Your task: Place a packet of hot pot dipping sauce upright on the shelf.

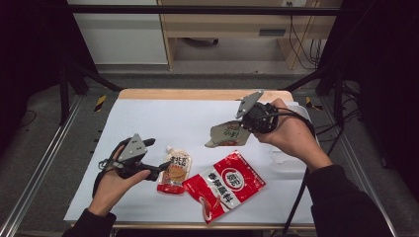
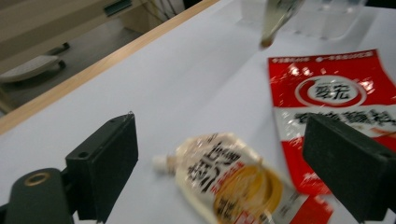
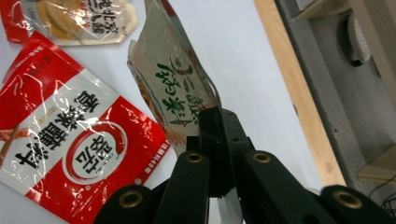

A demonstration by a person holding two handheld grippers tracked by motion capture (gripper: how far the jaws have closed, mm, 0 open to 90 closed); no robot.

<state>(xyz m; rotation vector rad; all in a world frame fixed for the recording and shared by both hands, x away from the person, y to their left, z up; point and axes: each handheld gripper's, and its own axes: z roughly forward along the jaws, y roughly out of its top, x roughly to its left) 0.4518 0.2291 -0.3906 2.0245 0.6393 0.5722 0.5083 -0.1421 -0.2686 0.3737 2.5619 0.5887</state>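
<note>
Right tongs (image 3: 212,135) clamp green-lettered pouch (image 3: 175,79); left tongs (image 2: 224,163) open over spouted pouch (image 2: 233,179); writing Chinese.

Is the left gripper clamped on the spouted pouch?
No: in the left gripper view the left gripper has its jaws wide apart on either side of the spouted pouch, pads clear of it.

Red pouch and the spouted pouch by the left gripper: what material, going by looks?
Red pouch: glossy plastic film, probably laminate; bright glare patches and wrinkles on its face. Spouted pouch: glossy flexible film too, shiny with soft creases, and a white, likely hard plastic spout.
</note>
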